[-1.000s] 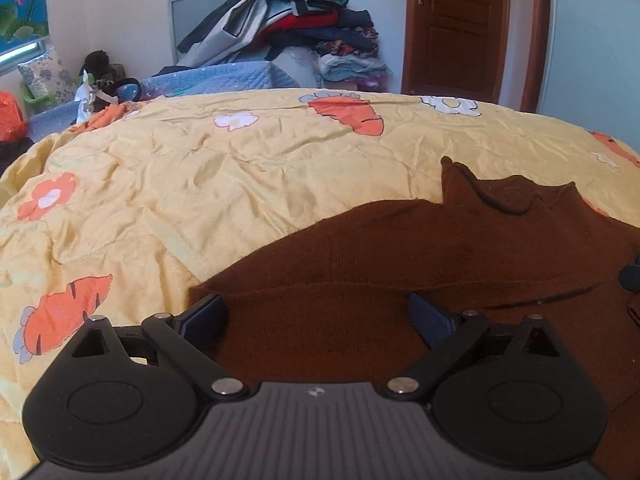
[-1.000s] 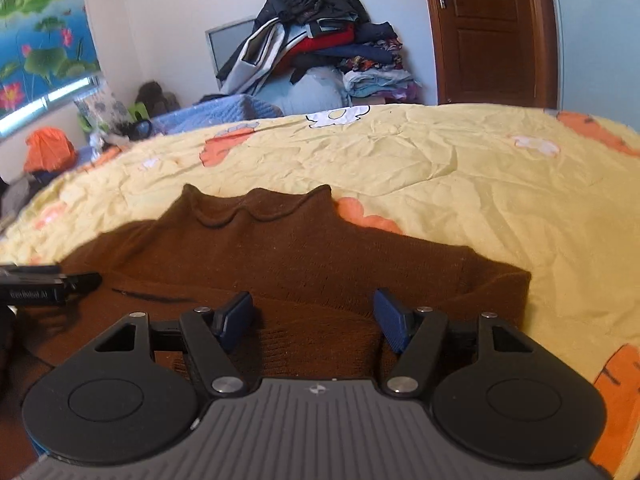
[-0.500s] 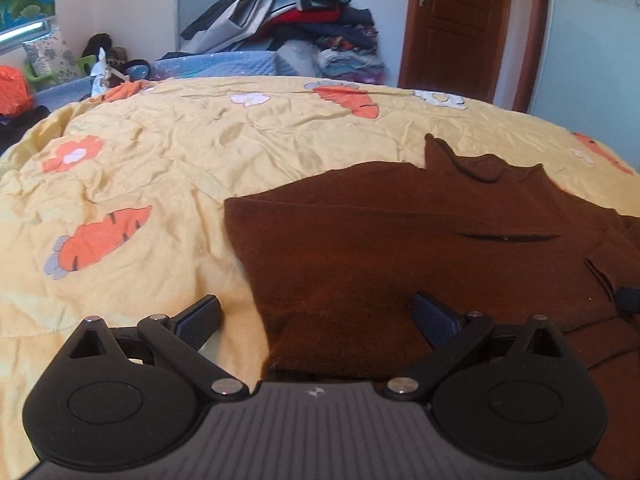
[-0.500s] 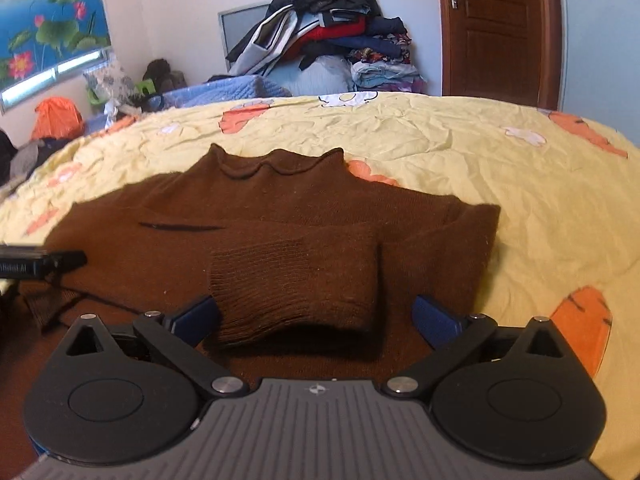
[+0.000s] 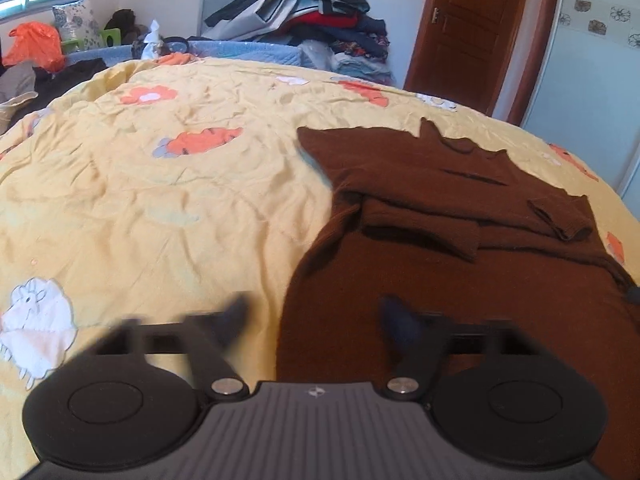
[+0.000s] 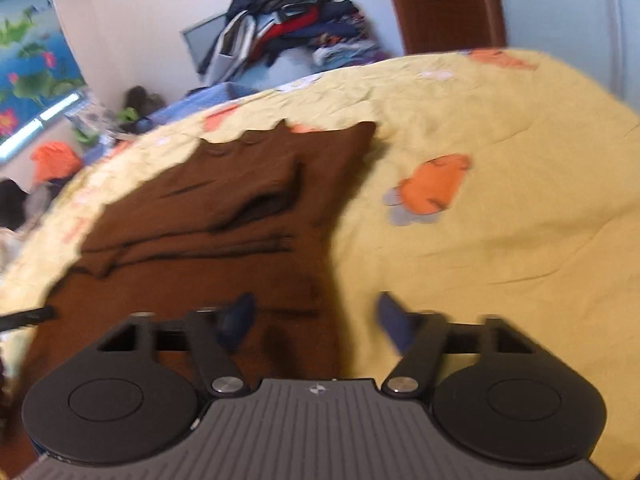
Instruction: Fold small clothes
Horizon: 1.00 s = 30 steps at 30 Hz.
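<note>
Left gripper: fingers spread wide with nothing between them; it sits low at 6 o'clock in its own view, straddling the sweater's left side edge, one finger over bare quilt and the other over knit.

Right gripper: likewise wide open and empty, at 6 o'clock in its view, straddling the sweater's right side edge; its left finger is over the brown body, its right finger over the quilt.

Brown sweater: lies flat on the bed, hem end nearest the grippers, collar pointing away toward 12 to 1 o'clock. From the left view it fills the span from 5 o'clock up to 1 o'clock; from the right view it runs from 7 o'clock up to 11 o'clock.

Folded sleeves: both sleeves appear laid across the chest, one cuff resting near the sweater's far right side.

Progress, as a judgement: the sleeve folds look done; the body is still full length, so the lengthwise fold, hem toward collar, and any final halving remain.

Next need, as a judgement: each gripper is placed at a lower side edge, well set to pinch the hem corners, though the corners themselves are hidden under the gripper bodies.

Yellow quilt: wrinkled, printed with carrots and flowers, under everything.

Clothes pile: far off at 12 o'clock, beside the wooden door.
</note>
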Motion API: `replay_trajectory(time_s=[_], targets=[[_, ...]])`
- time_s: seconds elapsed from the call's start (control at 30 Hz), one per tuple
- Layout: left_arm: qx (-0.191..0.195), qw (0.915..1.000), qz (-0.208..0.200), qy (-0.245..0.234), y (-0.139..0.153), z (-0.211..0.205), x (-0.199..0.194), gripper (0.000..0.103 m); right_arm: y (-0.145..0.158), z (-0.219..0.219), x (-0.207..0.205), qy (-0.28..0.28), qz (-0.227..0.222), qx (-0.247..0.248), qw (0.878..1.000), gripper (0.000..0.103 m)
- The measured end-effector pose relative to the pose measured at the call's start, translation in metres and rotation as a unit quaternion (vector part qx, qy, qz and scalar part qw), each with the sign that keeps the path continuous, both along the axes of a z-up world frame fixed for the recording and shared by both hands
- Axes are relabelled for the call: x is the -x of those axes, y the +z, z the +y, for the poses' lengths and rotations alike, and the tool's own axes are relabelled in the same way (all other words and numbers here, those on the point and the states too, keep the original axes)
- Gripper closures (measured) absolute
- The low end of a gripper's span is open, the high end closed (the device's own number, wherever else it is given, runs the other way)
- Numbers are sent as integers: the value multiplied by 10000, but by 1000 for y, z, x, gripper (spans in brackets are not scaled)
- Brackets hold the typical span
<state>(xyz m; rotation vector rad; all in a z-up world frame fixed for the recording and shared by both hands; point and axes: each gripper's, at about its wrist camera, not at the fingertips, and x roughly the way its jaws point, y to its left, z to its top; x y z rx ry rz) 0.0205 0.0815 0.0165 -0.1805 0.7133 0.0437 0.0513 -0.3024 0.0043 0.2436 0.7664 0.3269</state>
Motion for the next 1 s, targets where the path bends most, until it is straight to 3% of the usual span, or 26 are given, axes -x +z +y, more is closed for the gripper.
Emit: replay_trajectory(time_s=[0.03,0.07,0.17,0.23,0.3,0.33,0.4,0.43,0.47,0.5,0.57,0.6,0.67,0.73,0.77,0.8,0.83,0.9,0.97,1.0], targets=[[46,10000,64,3,0,0,-4,92,-2,2,-4,101,185,-204,9996,83],[2,9999,88,66,0,1,-6,97,-4,5,-6,112,281,-233,9993,89],[-303,9992,65,258,0,11,-1,99,0,0,0,-34,86,-57,9999,91],[-309,9992,89,232,-1,19,6,100,-6,-24,3,-300,183,-293,9990,96],[-75,9998,90,133,0,24,15,99,-12,-35,10,-306,178,-595,9976,97],[121,9998,125,97,1,27,20,99,-12,-35,12,-330,219,-669,9970,91],[647,9975,292,-30,2,33,32,95,-8,-35,21,-306,371,-956,9943,68],[989,9943,395,-66,1,38,39,91,-5,-37,26,-211,462,-1212,9913,40],[1379,9897,380,-75,-1,44,49,77,-4,-39,33,-50,546,-1501,9872,18],[1875,9815,359,-129,-4,52,60,55,-4,-39,41,150,670,-1760,9820,11],[2779,9597,327,-260,-11,62,75,26,-9,-37,56,550,985,-2077,9717,11],[3062,9510,338,-277,-14,62,81,22,-12,-37,62,684,1044,-2212,9672,12],[3082,9503,280,-349,-16,55,84,23,-15,-33,69,866,1078,-2352,9621,17],[2692,9619,219,-430,-12,40,79,27,-15,-30,67,877,1104,-2314,9626,25],[2426,9687,290,-448,-10,33,75,58,-18,-30,63,823,1219,-2378,9601,47],[2096,9758,452,-434,-11,26,68,98,-23,-29,58,777,1387,-2382,9581,64],[1924,9794,470,-405,-13,24,65,99,-28,-29,55,687,1516,-2244,9602,91],[1866,9802,503,-422,-11,28,63,99,-32,-37,60,615,1454,-2318,9599,94],[1422,9880,467,-391,-6,30,68,100,-25,-49,69,388,1266,-2152,9675,94],[1377,9884,449,-460,-7,32,72,100,-24,-58,74,315,1223,-2156,9683,94]])
